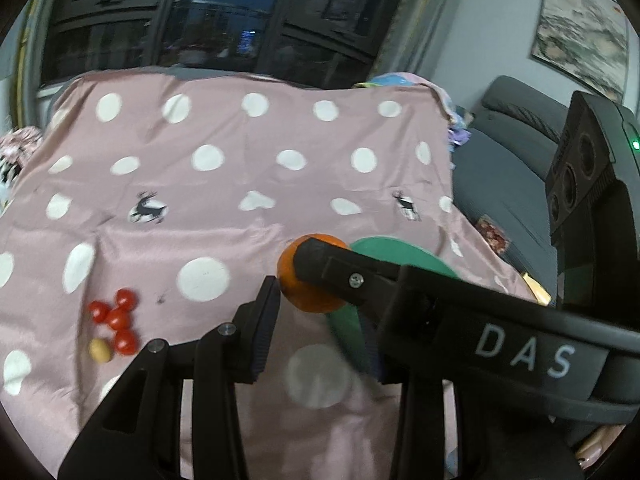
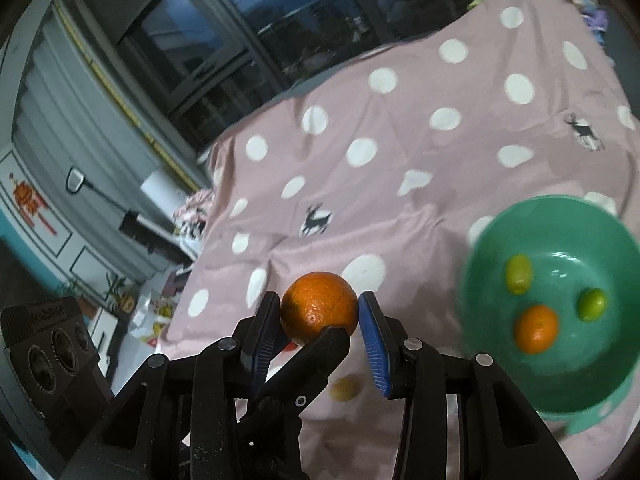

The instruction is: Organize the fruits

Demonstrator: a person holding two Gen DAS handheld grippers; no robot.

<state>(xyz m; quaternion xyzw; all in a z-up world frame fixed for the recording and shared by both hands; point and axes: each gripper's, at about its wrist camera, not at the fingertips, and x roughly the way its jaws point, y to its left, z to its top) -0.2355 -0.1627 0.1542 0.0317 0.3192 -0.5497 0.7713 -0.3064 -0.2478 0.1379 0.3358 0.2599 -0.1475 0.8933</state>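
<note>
While my right tongs (image 2: 319, 301) pinch the orange (image 2: 320, 306), both blue pads sit on its sides and it hangs above the cloth (image 2: 400, 208). One finger of my left tongs (image 1: 316, 300) crosses under the orange in the right view. In the left view its near finger (image 1: 266, 316) touches the orange's side, but the other finger is hidden behind the right tongs' body, so I cannot tell if the left tongs grip it. Below the orange, a small yellow fruit (image 2: 344, 388) lies on the cloth. Left of my tongs in the left view, a bunch of tomatoes (image 1: 118, 320) lies touching that yellow fruit. Green bowl (image 2: 580, 380) stands just right of the right tongs, blurred; inside are a smaller orange fruit (image 2: 536, 328) and two green fruits (image 2: 519, 274), apart from each other. Farther back the pink spotted cloth runs up to dark windows (image 1: 200, 20). Grey sofa (image 1: 500, 160) is to its right, with a picture (image 1: 580, 28) on the wall above.
</note>
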